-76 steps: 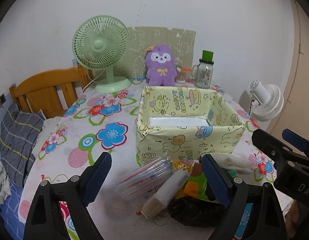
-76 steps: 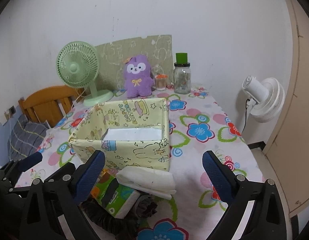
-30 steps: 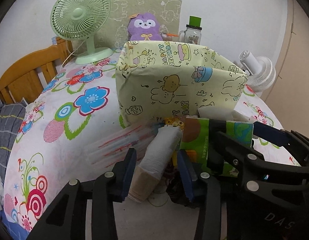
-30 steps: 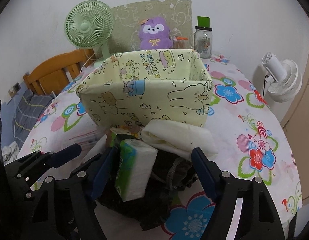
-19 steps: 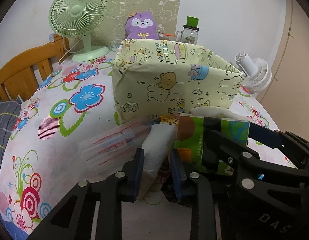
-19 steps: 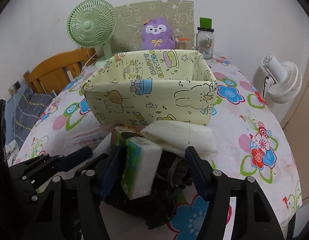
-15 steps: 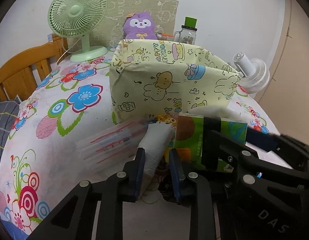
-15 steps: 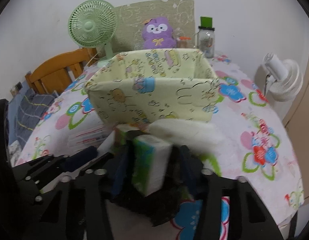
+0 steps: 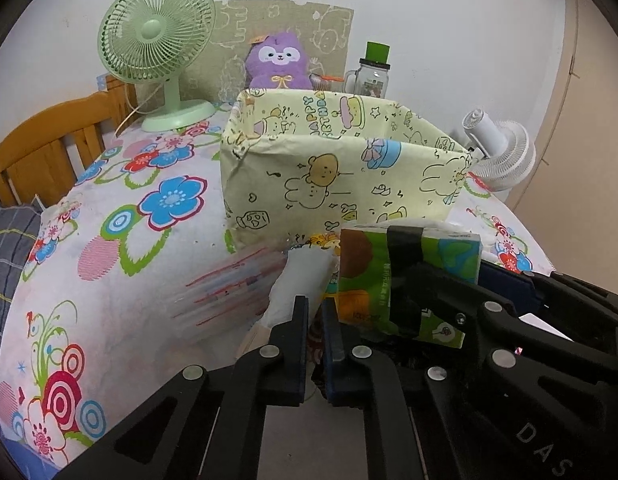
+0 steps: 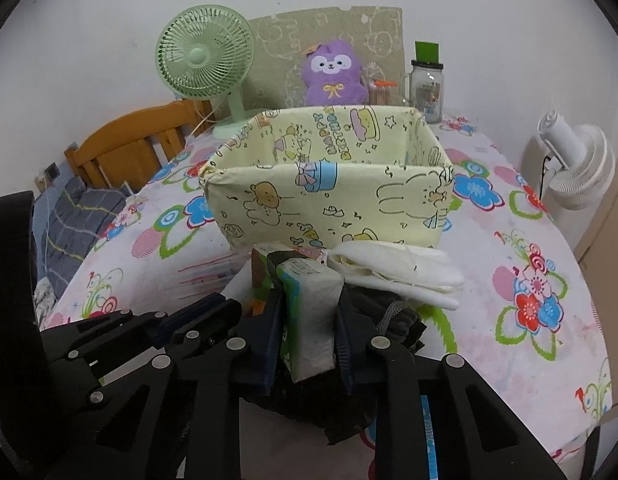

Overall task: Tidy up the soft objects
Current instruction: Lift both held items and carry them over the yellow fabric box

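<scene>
While the right gripper (image 10: 307,316) is clenching the tissue pack (image 10: 309,308) just in front of the box (image 10: 329,200), the left gripper (image 9: 315,320) is pinching the cup stack (image 9: 297,284). Next, probably lifting both over the box's near wall.

Now lowered from above the table, both closed: left gripper (image 9: 316,312) nearly shut beside the cup stack (image 9: 299,284), right gripper (image 10: 307,312) clamping the tissue pack (image 10: 311,312).
</scene>
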`<state>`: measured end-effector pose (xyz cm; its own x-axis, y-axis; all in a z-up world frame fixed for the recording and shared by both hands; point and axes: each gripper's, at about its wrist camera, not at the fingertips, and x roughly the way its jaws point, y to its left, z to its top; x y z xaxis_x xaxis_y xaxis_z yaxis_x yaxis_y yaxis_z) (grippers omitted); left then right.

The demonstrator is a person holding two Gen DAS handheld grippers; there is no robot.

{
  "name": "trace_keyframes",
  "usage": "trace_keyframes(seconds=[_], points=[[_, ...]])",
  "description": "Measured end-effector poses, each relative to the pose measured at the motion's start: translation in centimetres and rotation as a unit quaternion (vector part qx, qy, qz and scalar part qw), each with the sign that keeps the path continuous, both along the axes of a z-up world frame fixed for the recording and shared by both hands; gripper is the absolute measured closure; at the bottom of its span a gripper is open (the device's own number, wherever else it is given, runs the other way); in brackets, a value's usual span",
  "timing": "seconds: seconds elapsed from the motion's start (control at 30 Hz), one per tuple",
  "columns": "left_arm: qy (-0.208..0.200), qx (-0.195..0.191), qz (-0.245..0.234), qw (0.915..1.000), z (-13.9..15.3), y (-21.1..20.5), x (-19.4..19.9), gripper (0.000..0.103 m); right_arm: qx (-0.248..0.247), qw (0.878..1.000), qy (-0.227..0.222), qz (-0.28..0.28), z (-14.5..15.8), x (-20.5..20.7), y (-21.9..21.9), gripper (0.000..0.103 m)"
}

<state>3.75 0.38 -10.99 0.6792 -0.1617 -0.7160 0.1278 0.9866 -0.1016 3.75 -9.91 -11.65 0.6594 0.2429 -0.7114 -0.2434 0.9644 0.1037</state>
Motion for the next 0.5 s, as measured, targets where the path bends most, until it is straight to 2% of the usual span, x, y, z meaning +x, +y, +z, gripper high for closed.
trace_keyframes(seconds=[0.3,0.43,0.47,0.5], points=[[-0.01,0.011,-0.008,0.9999,1.1,-0.7,-0.2,0.1,-0.003,1.0,-0.02,-0.004,1.3,-0.5,-0.1,0.078],[0.0,0.014,0.01,0.9999,0.7,0.1,0.1,0.1,-0.008,1.0,-0.024,-0.005,1.4,-0.5,-0.3,0.078],[0.006,0.013,0.012,0.9998,0.5,0.4,0.2,0.098,-0.007,1.0,-0.021,-0.005,1.3,-0.5,-0.3,0.078],[0.009,0.011,0.015,0.9998,0.3,0.6,0.3,0.087,-0.006,1.0,-0.019,-0.004,1.1,-0.4,-0.3,0.078]])
